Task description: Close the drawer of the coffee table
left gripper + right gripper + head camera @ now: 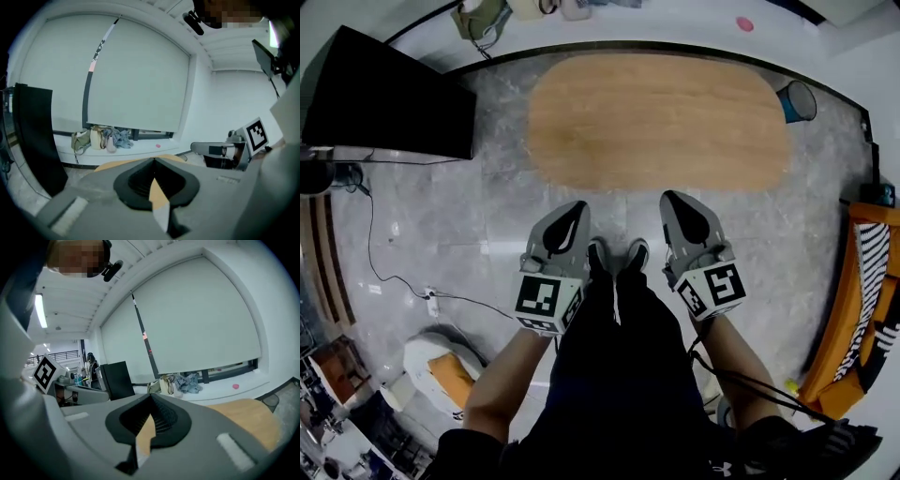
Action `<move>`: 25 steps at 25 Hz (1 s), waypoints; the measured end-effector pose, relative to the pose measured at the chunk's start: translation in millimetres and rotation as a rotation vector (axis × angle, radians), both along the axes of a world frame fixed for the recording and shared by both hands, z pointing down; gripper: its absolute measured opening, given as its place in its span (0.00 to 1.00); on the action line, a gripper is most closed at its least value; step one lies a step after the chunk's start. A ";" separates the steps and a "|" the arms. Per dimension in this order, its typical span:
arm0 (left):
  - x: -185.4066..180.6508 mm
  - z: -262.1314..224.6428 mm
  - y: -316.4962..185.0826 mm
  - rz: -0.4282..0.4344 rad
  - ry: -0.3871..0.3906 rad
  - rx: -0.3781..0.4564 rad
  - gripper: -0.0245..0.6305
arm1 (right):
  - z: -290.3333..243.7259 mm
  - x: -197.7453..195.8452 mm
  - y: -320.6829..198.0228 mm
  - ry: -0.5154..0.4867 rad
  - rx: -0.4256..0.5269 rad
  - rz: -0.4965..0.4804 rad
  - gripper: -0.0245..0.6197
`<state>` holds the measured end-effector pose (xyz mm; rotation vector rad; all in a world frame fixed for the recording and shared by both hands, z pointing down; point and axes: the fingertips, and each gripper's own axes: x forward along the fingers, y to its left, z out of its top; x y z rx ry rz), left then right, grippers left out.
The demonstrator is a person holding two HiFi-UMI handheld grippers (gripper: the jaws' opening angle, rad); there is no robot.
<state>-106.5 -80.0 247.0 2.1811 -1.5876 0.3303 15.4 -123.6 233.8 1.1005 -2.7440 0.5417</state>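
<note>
Head view is showing the table (656, 122) lying crosswise beyond the left hand-held gripper (577, 208) and right hand-held gripper (671, 199), both closed together, empty.

you hold two grippers, left gripper (577, 208) and right gripper (672, 200); one coffee table (656, 122) at twelve o'clock, one blue bin (797, 100) at two.

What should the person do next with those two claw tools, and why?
Probably lower them to rest. The left gripper and right gripper are both shut, empty and held clear of the coffee table, and nothing juts out from under its top, so nothing seems left to push.
</note>
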 end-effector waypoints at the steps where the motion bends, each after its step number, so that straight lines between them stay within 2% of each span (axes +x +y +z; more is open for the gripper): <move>1: -1.8 -16.3 1.3 -0.010 0.004 0.021 0.04 | -15.3 -0.2 1.7 -0.006 0.014 0.004 0.04; 5: -7.7 -74.6 -0.6 -0.033 0.018 0.094 0.04 | -71.8 -2.8 2.3 -0.017 0.070 0.002 0.04; 10: -4.1 -125.6 4.2 -0.014 0.012 0.172 0.04 | -126.0 -6.3 12.9 -0.036 0.154 -0.003 0.04; 25: 18.0 -241.7 5.7 0.043 -0.005 0.419 0.04 | -223.5 8.9 24.6 -0.053 0.349 0.013 0.04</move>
